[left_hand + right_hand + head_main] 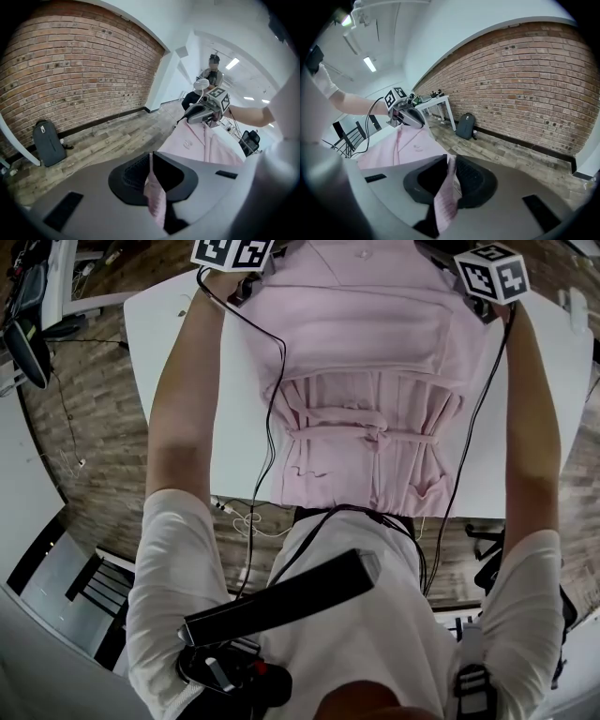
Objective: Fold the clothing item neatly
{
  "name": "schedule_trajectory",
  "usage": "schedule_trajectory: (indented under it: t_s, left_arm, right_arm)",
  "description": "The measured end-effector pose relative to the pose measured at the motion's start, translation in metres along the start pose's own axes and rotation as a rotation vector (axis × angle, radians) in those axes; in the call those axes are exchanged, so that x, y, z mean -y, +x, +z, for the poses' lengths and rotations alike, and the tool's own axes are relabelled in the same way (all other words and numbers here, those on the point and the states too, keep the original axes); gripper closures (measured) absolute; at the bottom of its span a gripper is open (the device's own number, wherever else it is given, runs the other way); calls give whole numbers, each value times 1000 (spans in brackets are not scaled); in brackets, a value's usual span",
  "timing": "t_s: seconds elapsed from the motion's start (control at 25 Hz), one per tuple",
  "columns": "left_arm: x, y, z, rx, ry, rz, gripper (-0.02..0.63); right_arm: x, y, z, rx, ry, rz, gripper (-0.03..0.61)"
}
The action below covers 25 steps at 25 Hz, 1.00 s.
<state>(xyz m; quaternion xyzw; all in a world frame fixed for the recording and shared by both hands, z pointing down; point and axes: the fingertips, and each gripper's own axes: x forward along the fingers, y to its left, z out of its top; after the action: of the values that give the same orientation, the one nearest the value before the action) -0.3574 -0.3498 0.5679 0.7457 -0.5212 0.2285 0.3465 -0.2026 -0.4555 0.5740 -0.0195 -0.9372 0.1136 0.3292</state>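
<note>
1. Task object. The pale pink cloth garment [366,381], gathered and tied at the waist, lies lengthwise on the flat white table [164,343]. Its upper part reaches toward the table's far side, and its gathered lower part hangs over the table's near edge.
2. Left gripper [151,161]. My jaws are clenched on a thin edge of the garment at the table's far left. The pink cloth stands pinched between the dark pads and trails below them.
3. Right gripper [449,164]. My jaws are likewise clamped on a thicker strip of the same garment at the table's far right (the cloth runs straight through the gap, with both pads against it).
4. Done so far. As I judge it, both top corners are secured and the garment is held between my two grippers, squared to the table.
5. Uncertain. A crease crosses the cloth above the waist tie; I cannot tell whether it is a seam or a first fold.
6. Left to do. No completed fold is evident. The overhanging lower part has yet to be brought onto the table, and the folds themselves, as I judge it, all remain.
</note>
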Motion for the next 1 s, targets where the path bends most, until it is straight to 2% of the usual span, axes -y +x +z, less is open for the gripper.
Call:
schedule_trajectory:
  t_s: [0.04, 0.08, 0.32, 0.44, 0.72, 0.88, 1.0]
  left_arm:
    - [0, 1, 1, -1, 0, -1, 591]
    - [0, 2, 2, -2, 0, -3, 595]
    - [7, 1, 12, 23, 36, -1, 598]
    - [20, -15, 20, 81, 110, 21, 598]
    - [65, -57, 3, 169, 295, 105, 598]
    - [90, -69, -12, 177, 382, 154, 598]
    - [102, -70, -27, 175, 412, 180, 598]
  right_arm:
    - [-1, 0, -2, -9, -11, 0, 537]
    - [-2, 0, -3, -13, -20, 1, 549]
    - [-1, -18, 18, 49, -41, 12, 558]
    - [-12, -29, 28, 80, -84, -5, 558]
    - [-72, -50, 28, 142, -244, -50, 558]
    - [-96, -58, 17, 152, -312, -75, 558]
    - [-107, -62, 7, 148, -333, -78, 558]
